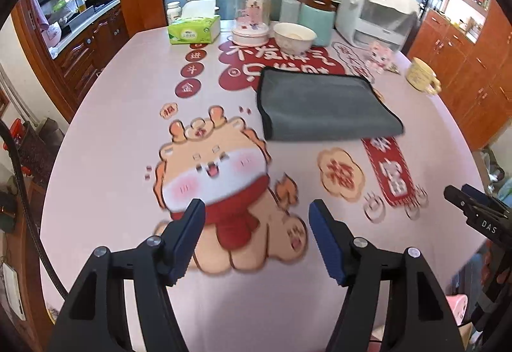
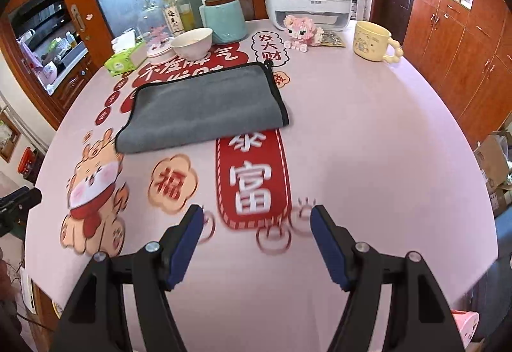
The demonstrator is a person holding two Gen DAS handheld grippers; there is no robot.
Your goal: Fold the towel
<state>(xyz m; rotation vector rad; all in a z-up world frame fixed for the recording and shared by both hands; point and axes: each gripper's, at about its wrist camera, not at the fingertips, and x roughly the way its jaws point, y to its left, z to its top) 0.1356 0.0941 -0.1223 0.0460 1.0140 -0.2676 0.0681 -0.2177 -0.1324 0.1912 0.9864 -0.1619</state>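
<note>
Grey microfibre towel with black piping: from your left wrist view it lies folded, one only, ahead and right of your left hand-held gripper, whose jaws stand wide and empty over the pink printed tabletop. From the right wrist view, the towel sits ahead and left of your right hand-held gripper, likewise wide and empty; long axis crosswise, neither hand clearly nearer.

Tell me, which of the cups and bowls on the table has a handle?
The yellow mug at the table's far right has a bumpy handle; the white bowl behind the towel has none.
</note>
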